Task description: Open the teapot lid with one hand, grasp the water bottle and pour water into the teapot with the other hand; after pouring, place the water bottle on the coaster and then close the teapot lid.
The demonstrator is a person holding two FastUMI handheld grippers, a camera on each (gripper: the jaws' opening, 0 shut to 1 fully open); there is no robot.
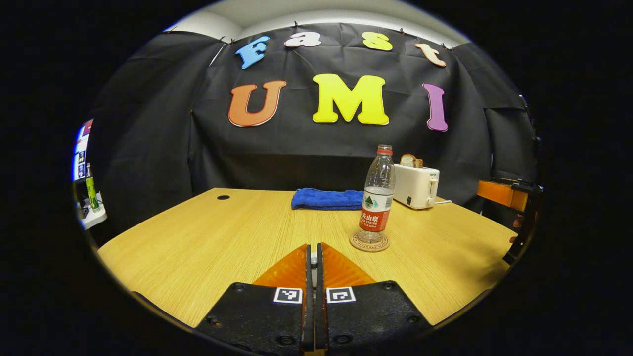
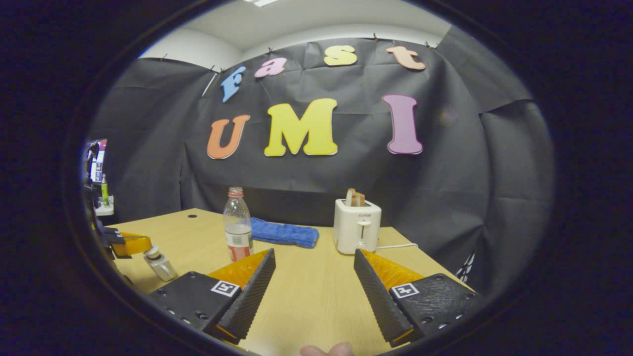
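Clear plastic water bottle (image 1: 377, 198), red cap on, red-and-green label, roughly one-third full, standing upright on a round coaster (image 1: 369, 243) on the wooden counter (image 1: 207, 237). In the right gripper view, a small white object with a knobbed top, possibly the teapot lid (image 2: 159, 262), lies near the counter's left edge.

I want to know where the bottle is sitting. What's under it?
The clear plastic water bottle with the red label stands upright on a small round coaster on the light wooden table. Only the coaster's rim shows; its middle is covered by the bottle.
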